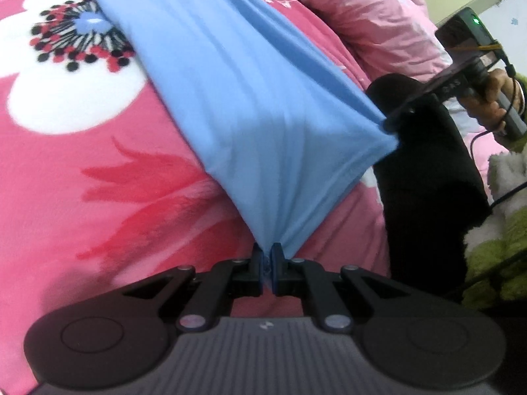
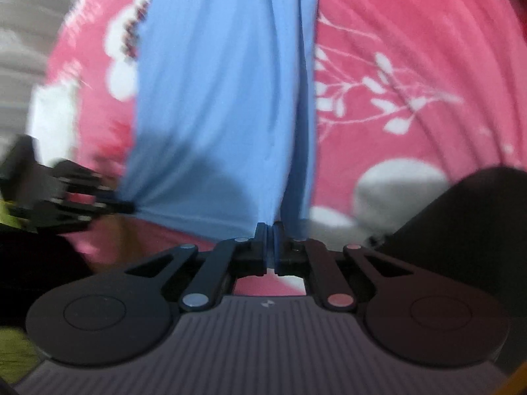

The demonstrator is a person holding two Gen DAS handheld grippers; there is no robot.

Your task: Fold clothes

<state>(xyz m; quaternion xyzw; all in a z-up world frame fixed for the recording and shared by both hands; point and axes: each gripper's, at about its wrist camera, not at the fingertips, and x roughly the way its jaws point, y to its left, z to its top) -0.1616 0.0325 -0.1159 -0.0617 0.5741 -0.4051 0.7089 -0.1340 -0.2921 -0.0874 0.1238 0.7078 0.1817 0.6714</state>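
Note:
A light blue garment [image 1: 230, 75] lies stretched over a pink flowered blanket [image 1: 82, 171]. My left gripper [image 1: 267, 253] is shut on one near corner of the garment, lifted off the blanket. My right gripper [image 1: 390, 124] shows in the left wrist view, shut on the other near corner. In the right wrist view the right gripper [image 2: 270, 230] pinches the blue garment [image 2: 224, 98], and the left gripper [image 2: 125, 207] holds its corner at the left. The cloth hangs taut between the two grippers. That view is blurred.
A black garment [image 1: 428, 181] lies on the blanket to the right. A pale pink quilt [image 1: 362, 10] is bunched at the back. A green and white fleece [image 1: 500, 230] lies at the right edge. The pink blanket [image 2: 411, 65] also fills the right wrist view.

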